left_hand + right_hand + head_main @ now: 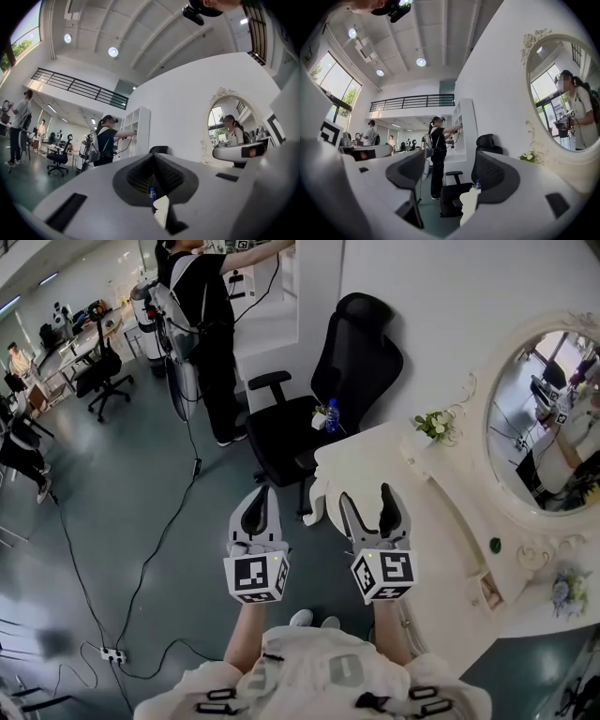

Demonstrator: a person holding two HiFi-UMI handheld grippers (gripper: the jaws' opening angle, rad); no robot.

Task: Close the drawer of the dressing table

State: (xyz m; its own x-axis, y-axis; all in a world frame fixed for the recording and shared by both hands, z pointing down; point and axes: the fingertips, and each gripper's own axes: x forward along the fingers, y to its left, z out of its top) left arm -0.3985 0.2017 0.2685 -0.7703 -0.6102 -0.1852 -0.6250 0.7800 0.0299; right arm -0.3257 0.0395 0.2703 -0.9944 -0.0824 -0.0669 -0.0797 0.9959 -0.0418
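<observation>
Head view: I see left gripper (261, 493) with jaws pressed together, empty, over floor beside table. Right gripper (367, 495) has jaws spread, nothing between, above front edge of white dressing table (441, 521), which stands at right under oval mirror (539, 418). I can't make out drawer.

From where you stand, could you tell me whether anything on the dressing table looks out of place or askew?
Nothing stands out. On the table, the bottle stands upright at the far end and the white flowers sit upright beside the mirror. Nothing looks spilled or broken.
</observation>
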